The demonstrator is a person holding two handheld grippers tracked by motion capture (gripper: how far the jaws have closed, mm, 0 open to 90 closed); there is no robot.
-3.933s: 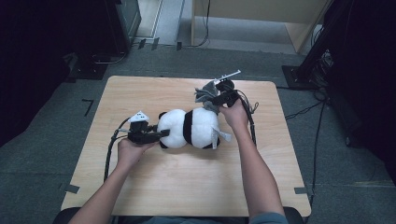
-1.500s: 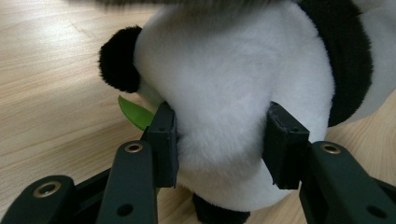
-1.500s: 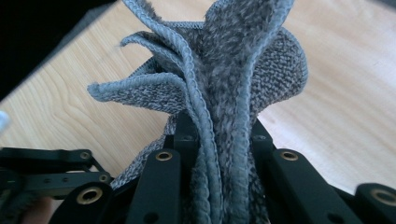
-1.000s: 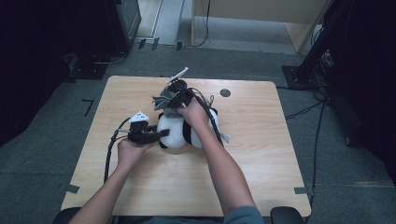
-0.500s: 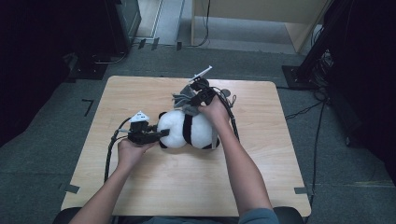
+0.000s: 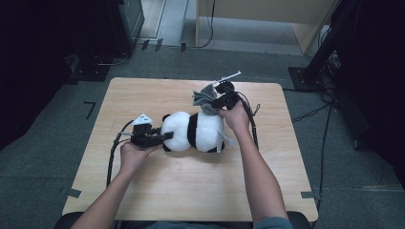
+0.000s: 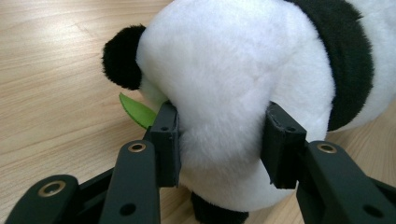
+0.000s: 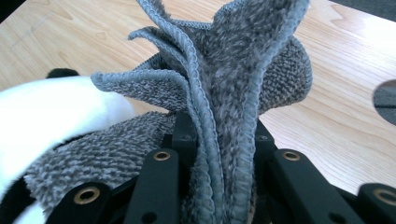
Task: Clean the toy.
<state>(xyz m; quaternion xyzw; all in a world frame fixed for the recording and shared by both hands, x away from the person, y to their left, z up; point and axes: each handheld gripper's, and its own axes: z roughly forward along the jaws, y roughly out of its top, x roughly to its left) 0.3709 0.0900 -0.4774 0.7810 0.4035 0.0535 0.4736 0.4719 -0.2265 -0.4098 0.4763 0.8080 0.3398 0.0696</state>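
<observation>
Two grippers are working on one plush panda [image 6: 193, 131] lying on the wooden bench [image 6: 191, 191], and one grey cloth [image 6: 205, 98] is in play. The left gripper [image 6: 165, 137] is clamping the panda's white head, its jaws pressing into the fur on either side; a single green leaf [image 7: 136, 111] is poking out just beside the left jaw, near one black ear [image 7: 122, 57]. The right gripper [image 6: 217, 106] is pinching the bunched cloth tightly, folds standing up between its jaws, and is holding it against the far side of the panda's body, directly ahead of the left gripper's grip.

Judging by this, the wiping of the toy is under way rather than finished: the cloth is touching the body's upper edge, while the head, the black band and the near flank are lying uncovered by it. What seems left is passing the cloth over those parts, then setting cloth and panda down on the bench
</observation>
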